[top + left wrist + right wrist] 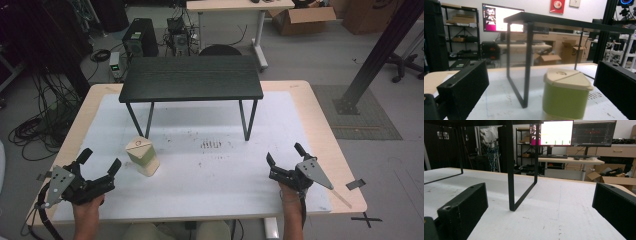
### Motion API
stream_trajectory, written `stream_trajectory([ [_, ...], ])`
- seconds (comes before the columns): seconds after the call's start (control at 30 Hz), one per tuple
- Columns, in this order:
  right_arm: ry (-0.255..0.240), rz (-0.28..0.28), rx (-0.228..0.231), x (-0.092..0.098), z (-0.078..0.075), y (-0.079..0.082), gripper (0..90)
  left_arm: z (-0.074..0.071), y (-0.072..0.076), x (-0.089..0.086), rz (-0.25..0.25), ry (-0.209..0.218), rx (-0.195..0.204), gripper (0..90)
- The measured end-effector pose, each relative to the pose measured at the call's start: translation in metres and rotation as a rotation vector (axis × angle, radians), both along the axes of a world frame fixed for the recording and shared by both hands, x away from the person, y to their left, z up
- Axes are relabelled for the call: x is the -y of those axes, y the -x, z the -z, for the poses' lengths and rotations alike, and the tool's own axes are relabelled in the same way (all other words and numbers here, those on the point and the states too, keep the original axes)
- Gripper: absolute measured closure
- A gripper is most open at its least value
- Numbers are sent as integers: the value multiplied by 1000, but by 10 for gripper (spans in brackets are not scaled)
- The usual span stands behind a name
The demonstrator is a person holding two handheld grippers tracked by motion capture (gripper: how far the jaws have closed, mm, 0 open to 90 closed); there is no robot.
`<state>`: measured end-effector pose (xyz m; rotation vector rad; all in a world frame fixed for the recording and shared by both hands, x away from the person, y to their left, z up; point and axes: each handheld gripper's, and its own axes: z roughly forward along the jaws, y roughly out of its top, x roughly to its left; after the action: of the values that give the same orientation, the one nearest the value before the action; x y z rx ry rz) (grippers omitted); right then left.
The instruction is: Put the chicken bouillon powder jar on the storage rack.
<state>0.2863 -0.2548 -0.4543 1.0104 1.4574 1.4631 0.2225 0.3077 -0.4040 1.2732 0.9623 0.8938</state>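
High view: left claw [100, 161] open beside the green plastic canister with cream lid [142, 156]; I'd square up first. Right claw [285, 154] open too.

No lettering, label, brand or number comes out sharp enough to read. The wall poster [559, 6] and the lit screen [499, 18] far beyond the left claw [541, 85] are blurred, as are the monitors [556, 132] beyond the right claw [541, 207].

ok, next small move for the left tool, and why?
Probably ease the left tool forward and a little to its right, onto the green container. Its jaws stand open, the container sits upright just ahead, off-centre toward the right jaw, untouched.
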Motion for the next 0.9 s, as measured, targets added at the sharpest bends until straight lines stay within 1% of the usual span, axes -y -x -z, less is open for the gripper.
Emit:
stream_trajectory([
  [0.23, 0, 0, 2, 0, 0, 0, 0, 2, 2, 13, 17, -6, -9, 2],
  [0.37, 0, 0, 1, 0, 0, 0, 0, 6, 1, 21, 20, -14, -20, 2],
  [0.43, 0, 0, 1, 0, 0, 0, 0, 10, -1, 24, 29, -13, -33, 2],
  [0.47, 0, 0, 1, 0, 0, 0, 0, 10, -1, 24, 29, -13, -33, 2],
  [0.57, 0, 0, 2, 0, 0, 0, 0, 12, -3, 29, 37, -34, -45, 2],
  [0.6, 0, 0, 3, 0, 0, 0, 0, 12, -3, 29, 37, -34, -45, 2],
  [0.63, 0, 0, 3, 0, 0, 0, 0, 14, -6, 32, 42, -42, -59, 2],
  [0.7, 0, 0, 3, 0, 0, 0, 0, 15, -7, 33, 44, -43, -63, 2],
  [0.73, 0, 0, 4, 0, 0, 0, 0, 17, -10, 36, 46, -46, -74, 2],
  [0.9, -1, 0, 5, 0, 0, 0, 0, 20, -14, 41, 47, -62, -84, 2],
])
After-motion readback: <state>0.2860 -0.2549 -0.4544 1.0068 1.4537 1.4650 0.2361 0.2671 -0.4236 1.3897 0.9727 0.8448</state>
